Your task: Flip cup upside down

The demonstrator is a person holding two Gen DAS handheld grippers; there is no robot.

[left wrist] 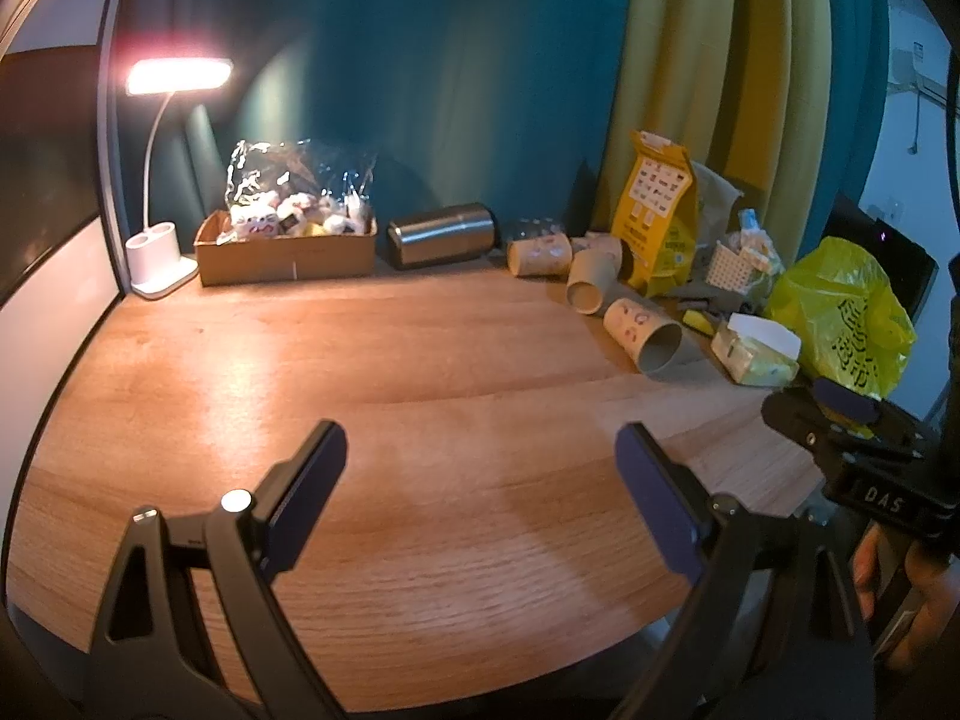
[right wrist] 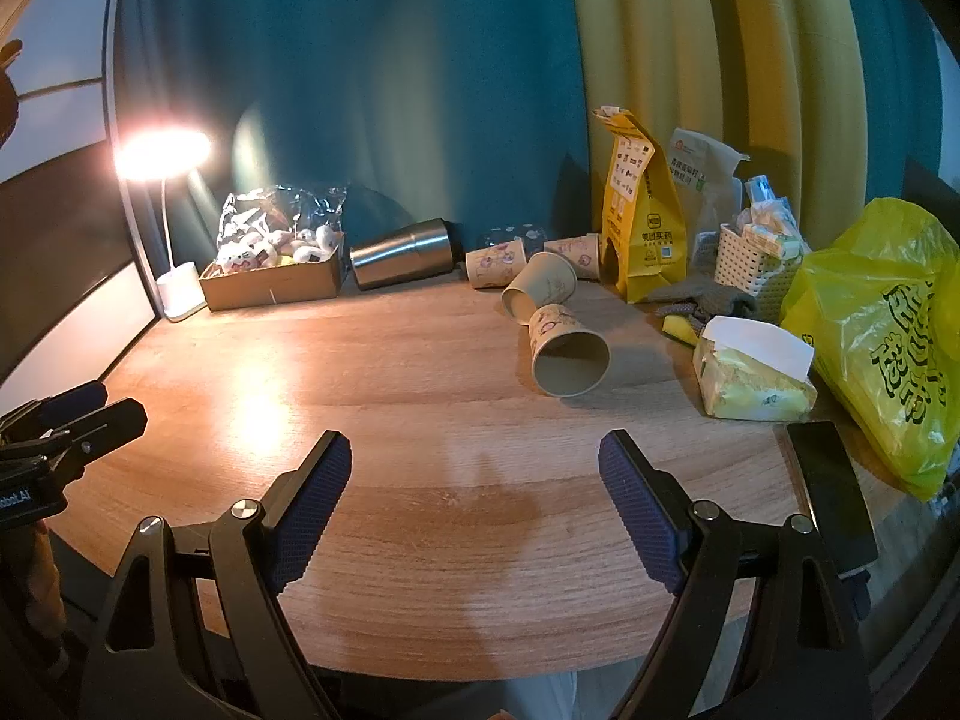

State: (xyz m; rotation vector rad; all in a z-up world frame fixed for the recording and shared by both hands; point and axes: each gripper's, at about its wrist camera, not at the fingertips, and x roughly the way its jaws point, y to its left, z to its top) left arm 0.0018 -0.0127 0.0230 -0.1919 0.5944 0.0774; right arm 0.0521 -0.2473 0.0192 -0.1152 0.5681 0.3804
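Several printed paper cups lie on their sides at the back right of the wooden table (right wrist: pixel 420 372). The nearest cup (right wrist: pixel 567 354) has its open mouth towards me; it also shows in the left wrist view (left wrist: pixel 645 336). A second cup (right wrist: pixel 540 288) lies behind it, with others (right wrist: pixel 495 267) by the wall. My left gripper (left wrist: pixel 480 474) is open and empty above the table's front. My right gripper (right wrist: pixel 474 480) is open and empty, well in front of the nearest cup.
A steel tumbler (right wrist: pixel 402 252) lies on its side by a cardboard box of toys (right wrist: pixel 270 282) and a lit desk lamp (right wrist: pixel 162 156). A yellow paper bag (right wrist: pixel 642 228), white basket (right wrist: pixel 756 264), tissue pack (right wrist: pixel 750 378), yellow plastic bag (right wrist: pixel 882 330) and black phone (right wrist: pixel 831 492) crowd the right.
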